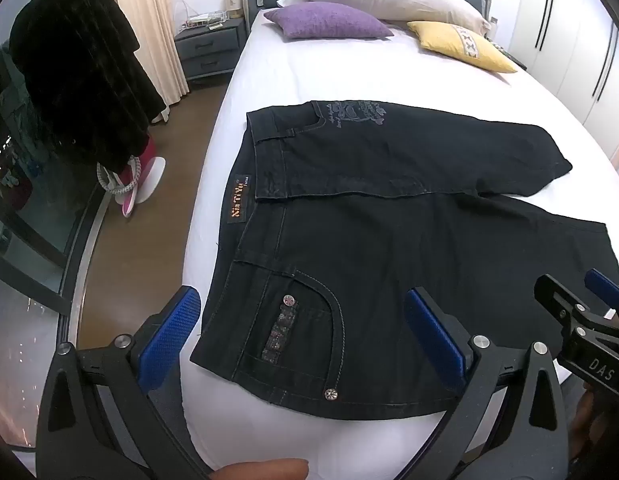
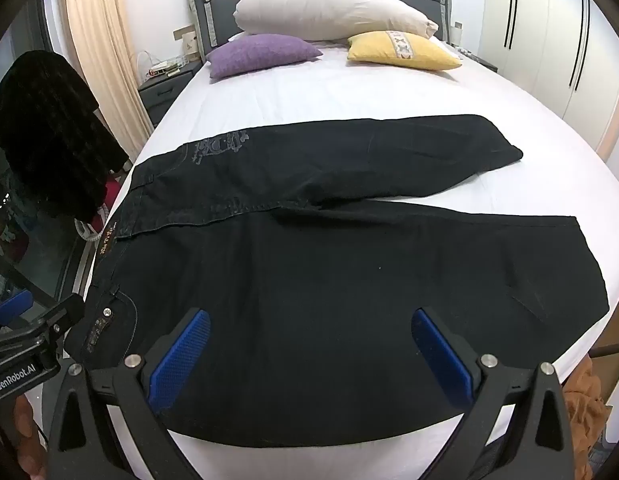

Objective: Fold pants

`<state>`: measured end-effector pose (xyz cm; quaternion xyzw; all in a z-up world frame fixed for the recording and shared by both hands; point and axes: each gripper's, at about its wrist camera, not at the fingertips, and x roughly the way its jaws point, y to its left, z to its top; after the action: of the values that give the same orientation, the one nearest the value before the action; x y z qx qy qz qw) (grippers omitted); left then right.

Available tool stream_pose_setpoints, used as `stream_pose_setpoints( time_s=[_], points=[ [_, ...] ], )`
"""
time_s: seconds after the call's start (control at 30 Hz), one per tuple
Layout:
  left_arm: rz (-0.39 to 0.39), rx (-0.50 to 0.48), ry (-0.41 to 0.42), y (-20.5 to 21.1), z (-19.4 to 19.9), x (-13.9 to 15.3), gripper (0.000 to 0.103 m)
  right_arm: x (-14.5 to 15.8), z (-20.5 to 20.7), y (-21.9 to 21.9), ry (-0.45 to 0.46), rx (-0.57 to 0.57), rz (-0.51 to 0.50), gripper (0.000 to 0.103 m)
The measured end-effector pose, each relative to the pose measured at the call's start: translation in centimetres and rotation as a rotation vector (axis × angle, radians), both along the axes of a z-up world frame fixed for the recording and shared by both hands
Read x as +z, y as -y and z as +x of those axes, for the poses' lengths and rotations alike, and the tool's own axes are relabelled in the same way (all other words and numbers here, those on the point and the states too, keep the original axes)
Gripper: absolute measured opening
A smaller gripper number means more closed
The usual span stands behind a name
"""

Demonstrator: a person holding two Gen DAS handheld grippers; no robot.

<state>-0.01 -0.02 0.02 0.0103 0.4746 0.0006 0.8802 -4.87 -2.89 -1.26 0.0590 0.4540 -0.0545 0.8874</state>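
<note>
Dark denim pants (image 1: pixel 389 248) lie spread flat on the white bed (image 1: pixel 309 76), waistband to the left, both legs running right and slightly apart. My left gripper (image 1: pixel 301 328) is open and empty, hovering over the near waist pocket. My right gripper (image 2: pixel 309 348) is open and empty above the near leg (image 2: pixel 349 300). The right gripper also shows in the left wrist view (image 1: pixel 589 304) at the right edge. The left gripper shows in the right wrist view (image 2: pixel 33 320) at the left edge.
A white pillow (image 2: pixel 329 8), a purple cushion (image 2: pixel 261 54) and a yellow cushion (image 2: pixel 401 52) lie at the headboard. A nightstand (image 1: pixel 209 50), a dark garment on a stand (image 1: pixel 77 80) and wood floor are left of the bed. Wardrobe doors (image 2: pixel 549 32) stand at right.
</note>
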Motion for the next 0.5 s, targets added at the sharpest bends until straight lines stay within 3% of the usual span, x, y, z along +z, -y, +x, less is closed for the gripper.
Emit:
stream_pose_setpoints(
  time_s=[0.5],
  points=[
    [-0.001, -0.002, 0.001, -0.13, -0.18, 0.06, 0.103, -0.49, 0.12, -0.19, 0.004, 0.002, -0.026, 0.103]
  ],
)
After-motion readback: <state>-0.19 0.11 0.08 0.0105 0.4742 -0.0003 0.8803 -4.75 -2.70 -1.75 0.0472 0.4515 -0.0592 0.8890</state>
